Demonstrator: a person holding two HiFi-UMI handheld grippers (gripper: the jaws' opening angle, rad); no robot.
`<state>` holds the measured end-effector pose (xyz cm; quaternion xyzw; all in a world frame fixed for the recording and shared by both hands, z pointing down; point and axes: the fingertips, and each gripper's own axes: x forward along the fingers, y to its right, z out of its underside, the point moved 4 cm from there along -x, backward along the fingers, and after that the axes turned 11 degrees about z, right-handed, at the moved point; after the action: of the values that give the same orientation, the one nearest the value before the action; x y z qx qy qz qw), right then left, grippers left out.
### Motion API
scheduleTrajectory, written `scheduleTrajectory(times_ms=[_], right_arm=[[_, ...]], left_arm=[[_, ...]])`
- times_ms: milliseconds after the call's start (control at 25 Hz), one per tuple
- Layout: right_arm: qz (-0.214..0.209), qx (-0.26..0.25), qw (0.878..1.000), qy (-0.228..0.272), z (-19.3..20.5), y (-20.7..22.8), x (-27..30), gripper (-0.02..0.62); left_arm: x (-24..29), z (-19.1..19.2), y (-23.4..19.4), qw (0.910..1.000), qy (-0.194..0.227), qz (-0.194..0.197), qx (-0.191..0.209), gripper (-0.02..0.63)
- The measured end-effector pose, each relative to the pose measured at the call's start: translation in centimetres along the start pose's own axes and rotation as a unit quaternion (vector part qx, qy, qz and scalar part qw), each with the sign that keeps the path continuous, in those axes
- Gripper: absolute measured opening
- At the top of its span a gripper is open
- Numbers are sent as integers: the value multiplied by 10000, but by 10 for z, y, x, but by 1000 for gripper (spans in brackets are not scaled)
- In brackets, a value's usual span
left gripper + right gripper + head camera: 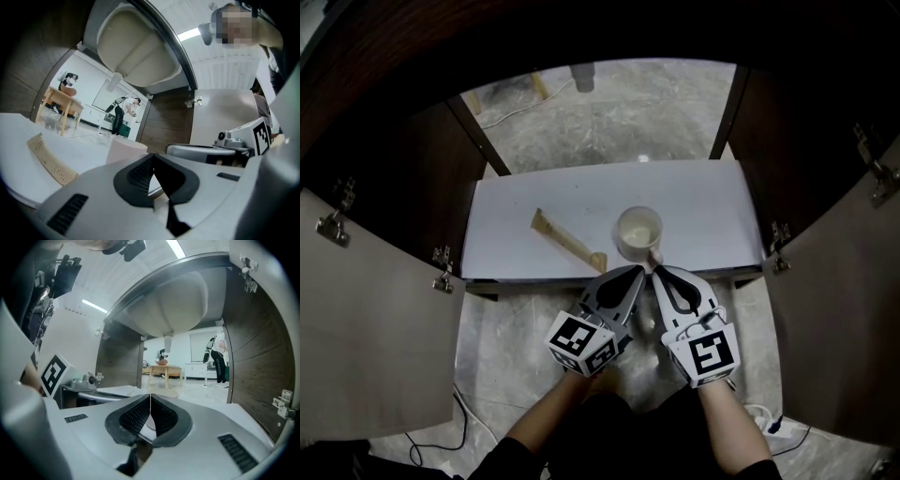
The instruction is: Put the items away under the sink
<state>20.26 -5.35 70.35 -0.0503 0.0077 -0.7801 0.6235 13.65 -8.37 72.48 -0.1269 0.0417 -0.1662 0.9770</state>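
- We see the open cabinet under the sink, both doors (375,309) swung wide and the pale sink bowl (168,301) overhead.
- The cup (638,230), cream, stands upright on the white board (703,202) that forms the cabinet bottom, near its front edge and right of centre. Its handle points toward the person.
- The wooden strip (567,241) lies flat on the same board, left of the cup and set diagonally. Its near end sits just beside the cup; we can't tell if they touch.
- The left gripper (636,271) has its jaws fully together with nothing between the pads. Its tips are at the board's front edge, just in front of the cup.
- In its own view the left gripper (153,163) has the cup (124,150) ahead to the left and the strip (49,161) further left.
- The right gripper (659,272) is closed pad to pad and we see nothing clamped. Its tips are right at the cup handle; we can't tell whether they touch it.
- The right gripper (150,401) in its own view shows the same, pads meeting in a thin line.
- The two grippers sit side by side, tips nearly meeting, both roughly level.
- A white cable (769,427) lies on the marbled floor (506,347) by the person's right arm.
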Motion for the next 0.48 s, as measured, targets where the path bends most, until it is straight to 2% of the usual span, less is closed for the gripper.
scheduleTrajectory(times_ms=[280, 480], right_arm=[[-192, 14, 9997, 164, -15, -17, 1, 32], [-275, 243, 9990, 270, -29, -28, 0, 32]], left_arm=[[-15, -14, 6, 9987, 95, -104, 483, 8], [-30, -25, 5, 9976, 218, -234, 608, 8]])
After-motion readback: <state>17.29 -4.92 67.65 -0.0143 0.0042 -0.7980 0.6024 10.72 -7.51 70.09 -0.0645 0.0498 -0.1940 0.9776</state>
